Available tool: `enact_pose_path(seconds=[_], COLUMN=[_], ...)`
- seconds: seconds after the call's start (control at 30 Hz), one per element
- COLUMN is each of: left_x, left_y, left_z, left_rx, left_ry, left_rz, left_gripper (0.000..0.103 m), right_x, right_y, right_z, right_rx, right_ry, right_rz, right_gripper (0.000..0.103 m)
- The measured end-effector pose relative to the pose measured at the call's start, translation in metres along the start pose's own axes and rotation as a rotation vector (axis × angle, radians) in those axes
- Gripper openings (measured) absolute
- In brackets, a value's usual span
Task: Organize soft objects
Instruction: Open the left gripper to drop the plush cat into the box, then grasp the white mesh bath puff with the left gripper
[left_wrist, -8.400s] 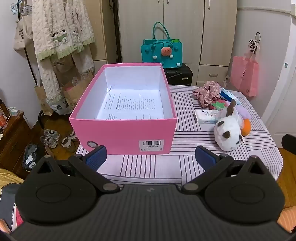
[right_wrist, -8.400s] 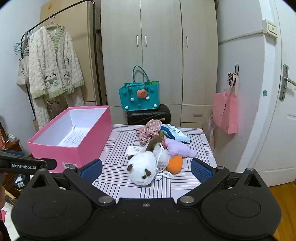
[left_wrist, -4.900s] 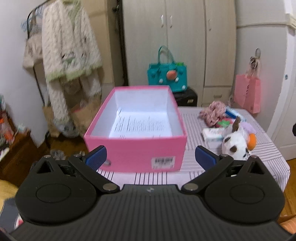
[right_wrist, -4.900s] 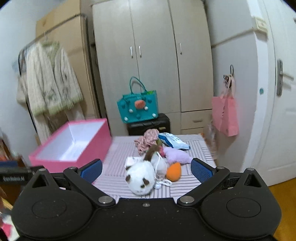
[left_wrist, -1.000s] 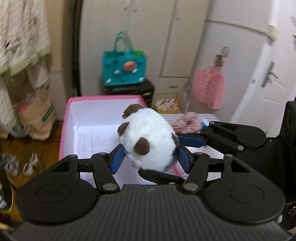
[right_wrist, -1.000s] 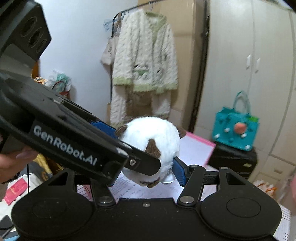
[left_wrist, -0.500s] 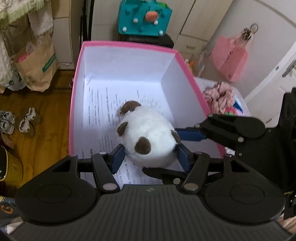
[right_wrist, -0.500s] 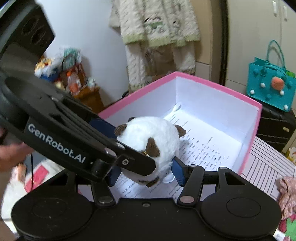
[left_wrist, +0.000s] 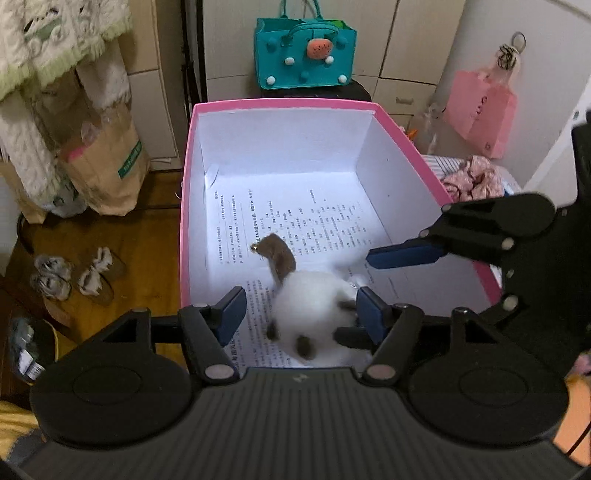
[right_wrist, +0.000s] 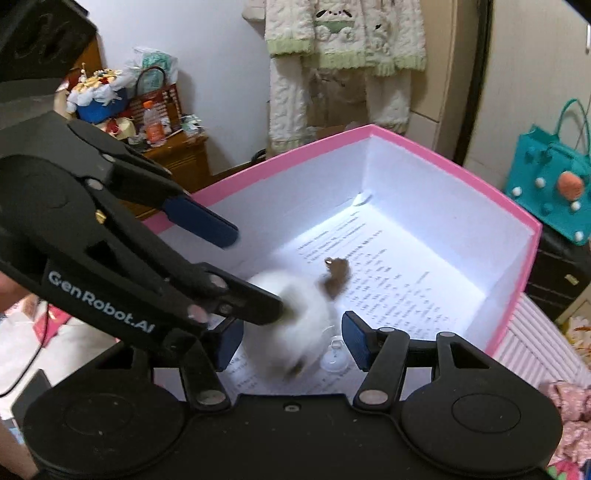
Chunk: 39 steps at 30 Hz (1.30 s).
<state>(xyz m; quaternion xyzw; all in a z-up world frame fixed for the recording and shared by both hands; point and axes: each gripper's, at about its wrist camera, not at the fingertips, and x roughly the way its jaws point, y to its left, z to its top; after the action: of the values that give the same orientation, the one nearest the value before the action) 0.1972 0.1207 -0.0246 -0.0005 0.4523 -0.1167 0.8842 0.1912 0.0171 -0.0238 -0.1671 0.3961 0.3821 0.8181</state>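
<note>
Now, nearest the lens: two grippers, both over the box.

The left gripper (left_wrist: 301, 308) has just been opening its jaws. The one plush toy (left_wrist: 314, 306) lies between them. The left pad stands clear of the fur. The right pad sits at its edge, and I cannot tell whether it touches. No grip.

The right gripper (right_wrist: 291, 343) comes in from the side, jaws apart. Its upper finger is clear of the toy in the left wrist view. One pad is hidden in its own view. It holds nothing.

Toy: round, fluffy and white, with small brown patches. It has one brown tail tipped by a small gold bell. It is motion-blurred in the right wrist view. It rests on the box floor at the near end. One clear suction cup (right_wrist: 334, 360) lies beside it.

One pink box (left_wrist: 280, 105): rectangular cardboard, white inside, open top. One printed paper sheet (left_wrist: 295, 221) lines its floor.

The box stands on the counter (right_wrist: 532, 332), which has a pink-striped cloth. One crumpled pink floral fabric bundle (left_wrist: 476, 177) lies to the box's right.

Floor, left of the box: one pair of slippers (left_wrist: 74, 277) and one brown paper bag (left_wrist: 107, 166).

Far wall: one teal felt bag (left_wrist: 304, 55) with pompoms, one pink hanging bag (left_wrist: 480, 110), and one cream knitted cardigan (right_wrist: 343, 33).
</note>
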Motion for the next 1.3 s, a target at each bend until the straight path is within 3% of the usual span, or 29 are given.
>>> enact_pose_path(seconds=[0.57, 0.97, 1.3], left_x=[-0.066, -0.124, -0.149], left_y=[-0.019, -0.061, -0.089], left_z=[-0.011, -0.034, -0.053], left_rx=[0.063, 0.181, 0.256], left_ry=[-0.044, -0.097, -0.115], left_rz=[-0.01, -0.015, -0.02], left_gripper=[0.07, 0.076, 0.082], right_x=[-0.081, -0.158, -0.201], right_y=[0.009, 0.039, 0.058], right_z=[-0.018, -0.032, -0.059], right_rx=[0.051, 0.043, 0.026], right_ry=[-0.085, -0.174, -0.209], right_rz=[-0.053, -0.086, -0.138], right_gripper=[0.064, 0.064, 0.065])
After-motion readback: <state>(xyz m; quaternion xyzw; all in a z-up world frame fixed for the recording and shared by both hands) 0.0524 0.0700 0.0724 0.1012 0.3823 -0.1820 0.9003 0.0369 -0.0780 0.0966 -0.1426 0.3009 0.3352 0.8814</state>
